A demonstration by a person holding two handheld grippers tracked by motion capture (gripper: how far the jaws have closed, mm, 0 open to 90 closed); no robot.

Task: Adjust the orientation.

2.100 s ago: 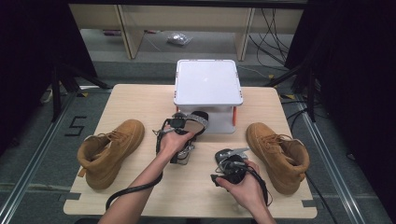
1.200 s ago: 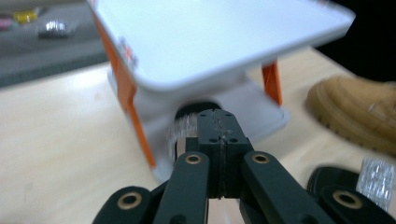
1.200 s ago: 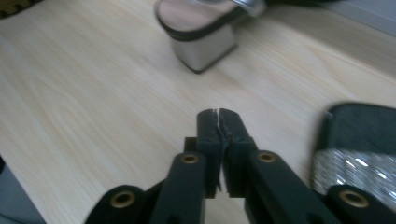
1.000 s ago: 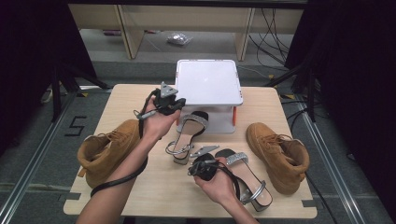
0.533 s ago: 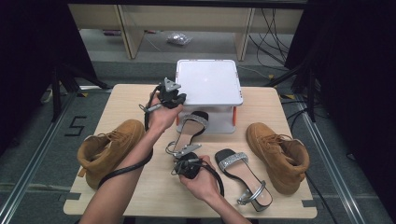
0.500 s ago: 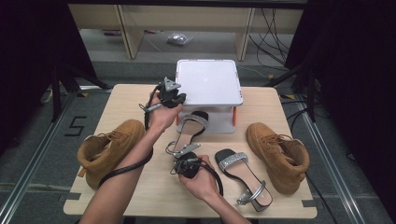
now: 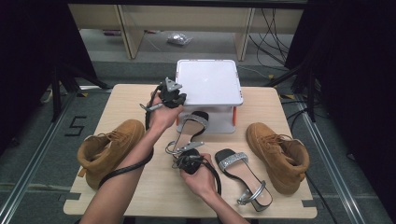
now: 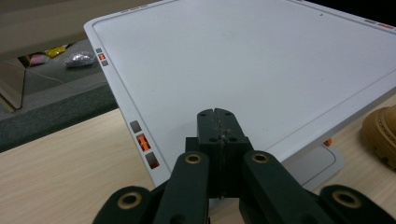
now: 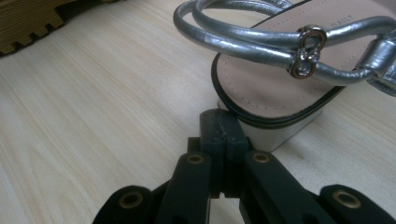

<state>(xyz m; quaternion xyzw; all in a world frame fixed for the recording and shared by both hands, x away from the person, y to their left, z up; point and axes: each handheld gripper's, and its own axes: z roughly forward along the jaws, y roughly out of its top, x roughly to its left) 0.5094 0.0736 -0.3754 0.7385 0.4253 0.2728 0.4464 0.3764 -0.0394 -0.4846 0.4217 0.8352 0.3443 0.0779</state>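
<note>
The silver sandal [image 9: 299,70] lies mid-counter just before the white box [image 7: 208,84], its heel touching the right tool [image 9: 223,122] — jaws pressed together, empty. To nudge it well, push low on the heel block, not the straps. The left tool [image 8: 218,125] — also closed, holding nothing — hovers at the box lid's near-left corner.

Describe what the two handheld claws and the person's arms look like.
Both are black. The left claw carries a grey three-cornered plate on top; the right claw has silvery metal at its front. In the gripper views each shows two black linkage bars with brass-coloured rivets. A thick black cable trails from each. The forearms are bare, no sleeves.
</note>
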